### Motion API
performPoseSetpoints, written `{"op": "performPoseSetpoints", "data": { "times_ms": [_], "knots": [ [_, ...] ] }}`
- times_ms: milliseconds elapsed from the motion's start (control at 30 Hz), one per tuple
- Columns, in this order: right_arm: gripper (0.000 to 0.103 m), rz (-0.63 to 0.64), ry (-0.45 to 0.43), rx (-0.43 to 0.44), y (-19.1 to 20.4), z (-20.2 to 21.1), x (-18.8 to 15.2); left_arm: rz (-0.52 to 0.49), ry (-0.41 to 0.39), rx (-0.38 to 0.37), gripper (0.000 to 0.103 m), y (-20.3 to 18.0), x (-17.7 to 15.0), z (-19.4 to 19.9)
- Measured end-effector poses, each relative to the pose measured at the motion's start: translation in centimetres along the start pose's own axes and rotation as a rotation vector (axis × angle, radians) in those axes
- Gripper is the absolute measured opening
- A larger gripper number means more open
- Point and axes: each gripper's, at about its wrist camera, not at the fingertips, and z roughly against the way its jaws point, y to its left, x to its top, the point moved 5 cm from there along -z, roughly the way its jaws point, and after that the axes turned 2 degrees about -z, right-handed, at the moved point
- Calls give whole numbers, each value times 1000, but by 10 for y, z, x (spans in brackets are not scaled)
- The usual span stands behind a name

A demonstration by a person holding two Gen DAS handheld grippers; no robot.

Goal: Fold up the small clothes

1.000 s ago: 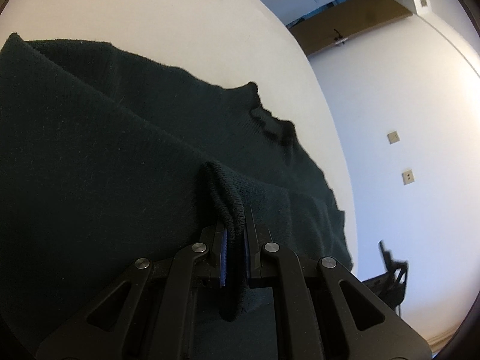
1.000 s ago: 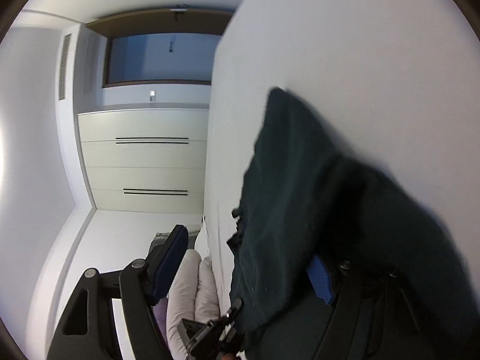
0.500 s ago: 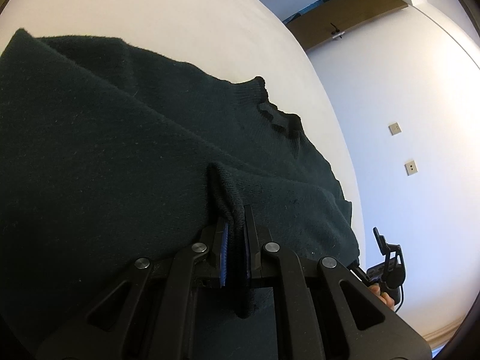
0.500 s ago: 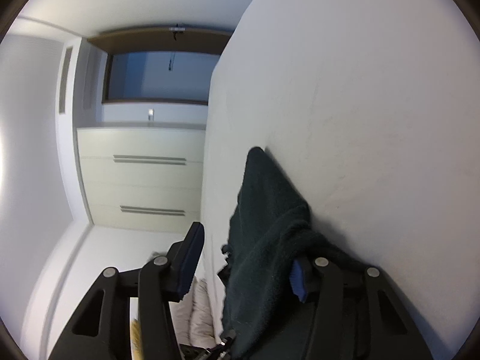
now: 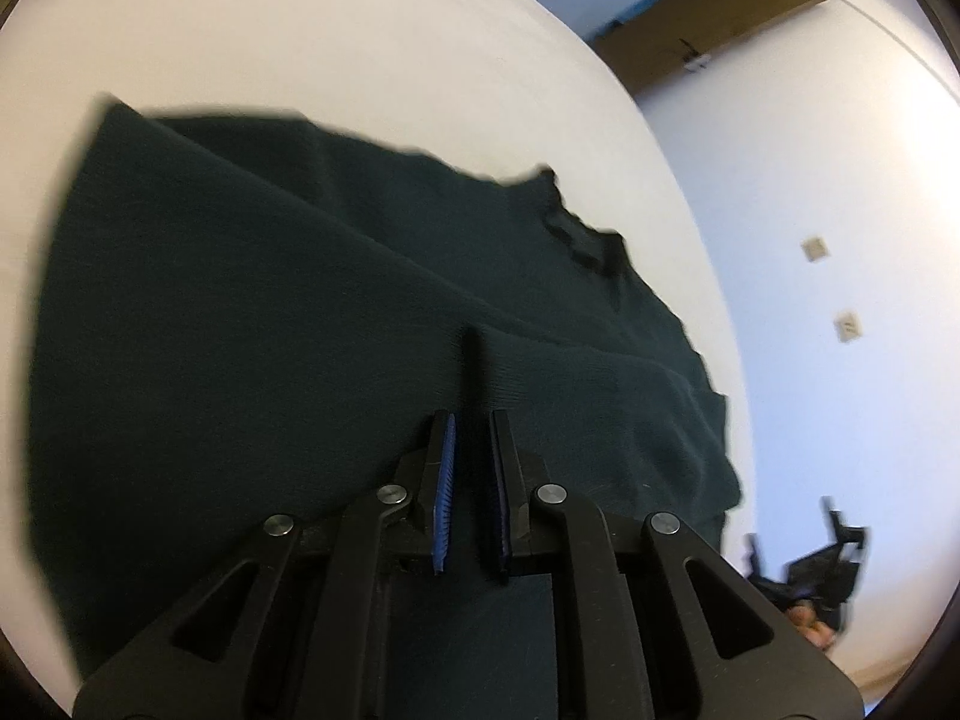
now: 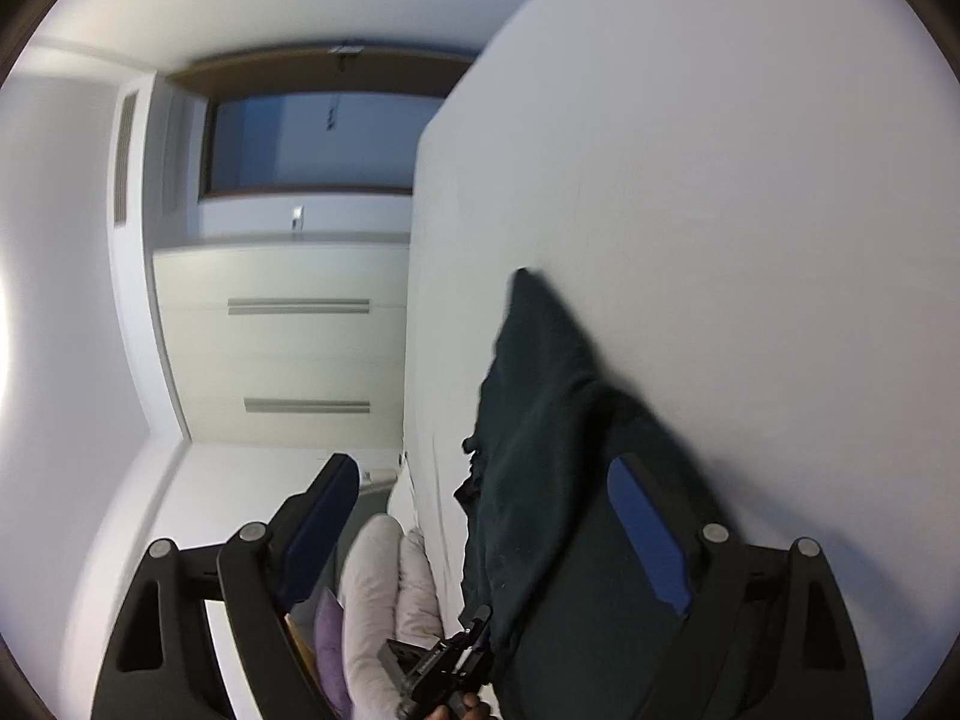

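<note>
Left wrist view: the left gripper (image 5: pixel 471 420) has its two blue-padded fingers (image 5: pixel 445 480) drawn close together, with a raised ridge of the dark green sweater (image 5: pixel 240 360) running into the narrow gap between them. The fabric appears pinched, though the gap looks slightly slack and the frame is blurred, so the firmness of the hold cannot be told. The sweater lies spread on the white table (image 5: pixel 360 48), directly ahead of and beneath this gripper; its collar (image 5: pixel 582 234) sits ahead and to the right, and its long axis runs roughly from lower left to upper right of the view.

Right wrist view: the right gripper (image 6: pixel 486 480) is wide open and holds nothing. The sweater (image 6: pixel 540 450) lies between its spread fingers, nearer the right-hand pad (image 6: pixel 648 540), draped along the table edge (image 6: pixel 432 360) and tapering to a point away from the tool. Part of the left gripper (image 6: pixel 444 660) shows at the bottom of this view.

Judgement: the left gripper is the one engaged with the cloth, so the next fold likely turns on carrying its pinched ridge across the sweater's body, while the right gripper must close on the near edge before it can assist.
</note>
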Motion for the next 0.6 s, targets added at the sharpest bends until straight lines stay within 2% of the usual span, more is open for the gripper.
{"op": "performPoseSetpoints", "data": {
  "times_ms": [33,133,200,300,367,400,433,467,500,600],
  "knots": [
    [87,31,13,3,8,-5,-1,-15,-38,40,11,-3,2,11],
    [86,114,79,21,35,-33,-7,-112,-94,26,11,-32,4,24],
    [84,170,148,34,48,-59,-13,-191,-73,33,11,-53,2,13],
    [80,199,223,-41,43,-95,-14,-261,-44,65,11,-67,-2,-13],
    [75,218,253,-116,25,-113,-10,-278,-4,119,11,-60,-8,-37],
    [65,202,257,-176,9,-117,-6,-283,-4,118,11,-56,-11,-40],
    [56,179,265,-187,-4,-118,-4,-286,-23,99,11,-55,-14,-42],
    [40,173,268,-183,-13,-114,-1,-285,-35,72,11,-52,-16,-40],
    [29,170,275,-163,-19,-109,1,-282,-37,53,10,-48,-17,-39],
    [15,150,263,-134,-33,-87,8,-279,-43,18,10,-42,-19,-39]
  ]
}}
